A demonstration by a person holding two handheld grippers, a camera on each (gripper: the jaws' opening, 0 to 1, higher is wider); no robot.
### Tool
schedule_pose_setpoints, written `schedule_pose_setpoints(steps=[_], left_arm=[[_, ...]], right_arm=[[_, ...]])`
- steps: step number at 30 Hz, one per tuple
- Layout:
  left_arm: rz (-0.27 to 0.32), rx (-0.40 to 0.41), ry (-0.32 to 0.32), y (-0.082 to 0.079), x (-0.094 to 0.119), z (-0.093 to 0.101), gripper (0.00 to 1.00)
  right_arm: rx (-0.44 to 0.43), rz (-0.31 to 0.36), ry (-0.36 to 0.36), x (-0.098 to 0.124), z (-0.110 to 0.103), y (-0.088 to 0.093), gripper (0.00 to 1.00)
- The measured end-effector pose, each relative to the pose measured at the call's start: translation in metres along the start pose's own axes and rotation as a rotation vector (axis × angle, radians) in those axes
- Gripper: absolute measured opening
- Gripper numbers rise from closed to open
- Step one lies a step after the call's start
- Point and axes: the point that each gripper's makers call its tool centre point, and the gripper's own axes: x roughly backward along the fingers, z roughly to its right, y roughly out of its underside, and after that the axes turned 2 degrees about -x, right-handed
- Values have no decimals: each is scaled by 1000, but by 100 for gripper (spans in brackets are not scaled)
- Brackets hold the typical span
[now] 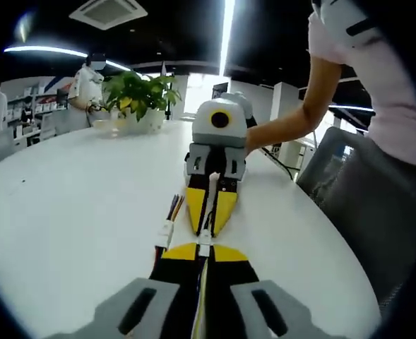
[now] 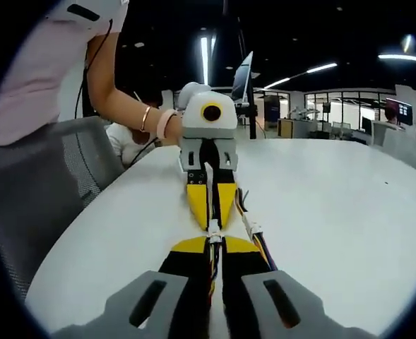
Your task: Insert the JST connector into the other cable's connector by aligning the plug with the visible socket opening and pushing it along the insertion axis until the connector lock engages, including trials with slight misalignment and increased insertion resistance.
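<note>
In the left gripper view we take the small white plastic JST connector [image 1: 205, 245] as our landmark: it sits on the round white table [image 1: 73, 212] exactly where two sets of yellow tips meet. Just below it, our left gripper [image 1: 202, 252] has its black-and-yellow jaws clenched on the multicoloured cable [image 1: 203, 289], which runs down between them. Just above the connector, the right gripper [image 1: 212, 224] points toward us, its yellow jaws pinched together at the connector; a person's hand [image 1: 258, 138] holds its grey body. To the left of the connector a second white connector [image 1: 166, 232] with loose coloured wires [image 1: 174, 207] lies free on the table. Far beyond the connector stands a green potted plant [image 1: 138, 93], and a grey mesh chair [image 1: 333, 164] sits off to the right. In the right gripper view we see the same white connector [image 2: 213, 227] between the tips. Below it, the right gripper [image 2: 214, 240] has its jaws closed around its cable [image 2: 212, 265]; above it, the left gripper [image 2: 212, 219] faces us with jaws closed. Right of the connector lies the spare connector [image 2: 253, 229]. We cannot tell whether plug and socket are fully mated.
</note>
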Motion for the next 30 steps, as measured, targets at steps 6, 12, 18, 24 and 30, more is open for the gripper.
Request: schedule_pose_setpoints(steps=[6, 12, 18, 24, 30], left_arm=[[4, 7, 0, 1, 1, -1, 0], [17, 32, -8, 0, 2, -2, 0], [16, 33, -19, -2, 0, -1, 0], [25, 49, -35, 0, 2, -3, 0], [-3, 35, -66, 1, 3, -4, 0]], right_arm=[[-26, 28, 6, -1, 1, 0, 2], [-26, 33, 17, -1, 2, -1, 2], [-32, 32, 25, 0, 3, -1, 3], [-45, 30, 30, 1, 5, 0, 4], [-58, 15, 39, 2, 7, 2, 4]])
